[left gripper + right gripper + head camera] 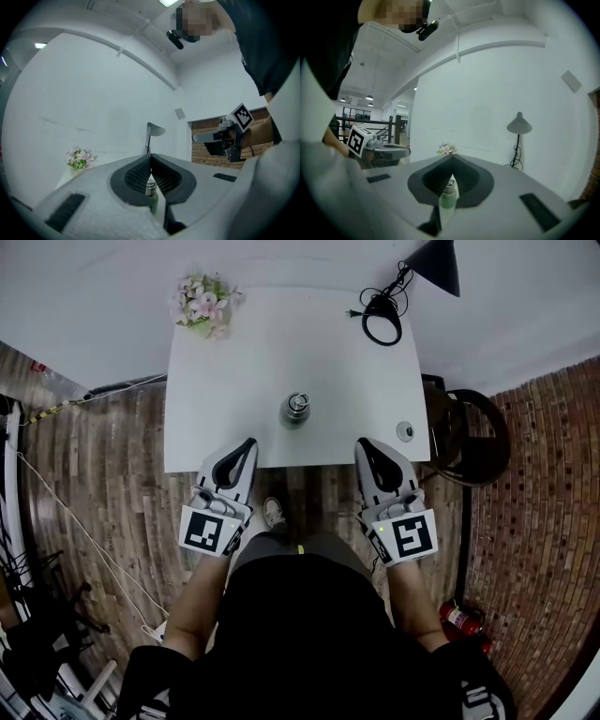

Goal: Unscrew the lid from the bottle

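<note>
A small pale green bottle [296, 410] with a silver metal lid stands upright near the front middle of the white table [244, 362]. It shows beyond the closed jaws as the bottle [151, 191] in the left gripper view and the bottle [448, 193] in the right gripper view. My left gripper [251, 442] is shut and empty, held over the table's front edge, left of the bottle and nearer to me. My right gripper [361, 442] is also shut and empty, right of the bottle at the same edge. Neither touches the bottle.
A pot of pink flowers [202, 302] sits at the table's far left corner. A coiled black cable [382, 320] and a black lamp [436, 262] are at the far right. A small round object [405, 431] lies near the right front corner. A dark chair [469, 437] stands right of the table.
</note>
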Motion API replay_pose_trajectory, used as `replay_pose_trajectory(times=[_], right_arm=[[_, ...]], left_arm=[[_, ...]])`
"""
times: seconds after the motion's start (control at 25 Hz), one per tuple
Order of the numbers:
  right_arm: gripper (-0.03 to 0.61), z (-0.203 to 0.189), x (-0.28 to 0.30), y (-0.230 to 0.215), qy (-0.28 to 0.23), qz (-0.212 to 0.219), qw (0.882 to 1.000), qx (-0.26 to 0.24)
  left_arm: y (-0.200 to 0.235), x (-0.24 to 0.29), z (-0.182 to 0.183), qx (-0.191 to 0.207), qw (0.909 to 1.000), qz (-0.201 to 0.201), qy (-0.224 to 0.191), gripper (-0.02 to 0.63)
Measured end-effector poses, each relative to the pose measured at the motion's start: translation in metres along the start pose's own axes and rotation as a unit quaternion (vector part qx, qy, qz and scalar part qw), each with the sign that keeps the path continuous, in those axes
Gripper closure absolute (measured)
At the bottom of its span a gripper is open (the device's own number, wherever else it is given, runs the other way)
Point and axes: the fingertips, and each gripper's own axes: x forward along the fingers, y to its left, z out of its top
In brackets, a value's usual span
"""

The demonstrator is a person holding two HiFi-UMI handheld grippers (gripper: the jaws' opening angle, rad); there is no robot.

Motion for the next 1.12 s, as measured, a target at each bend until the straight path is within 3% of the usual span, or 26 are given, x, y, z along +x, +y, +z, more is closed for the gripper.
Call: replay_pose_trajectory(times=[0.44, 0.6, 0.88, 1.12], right_arm=[[0.565, -0.002, 0.001, -0.013, 0.012, -0.007, 1.000, -0.003], [0.565, -0.009, 0.008, -0.019, 0.014, 0.011, 1.000, 0.001], [0.565, -0.031, 0.040, -0.015, 0.036, 0.053, 0.998, 0.010], [0.563, -0.061, 0.069, -0.013, 0.046, 0.077, 0.996, 0.006]], left_arm=[[-0.002, 0.024, -0.018, -0.010, 0.9998, -0.012, 0.009, 0.591], [-0.004, 0.031, -0.028, -0.005, 0.9998, -0.003, 0.020, 0.591], [-0.004, 0.043, -0.058, -0.037, 0.9973, 0.011, 0.062, 0.589], [-0.002, 0.063, -0.107, -0.056, 0.9945, 0.002, 0.089, 0.588]])
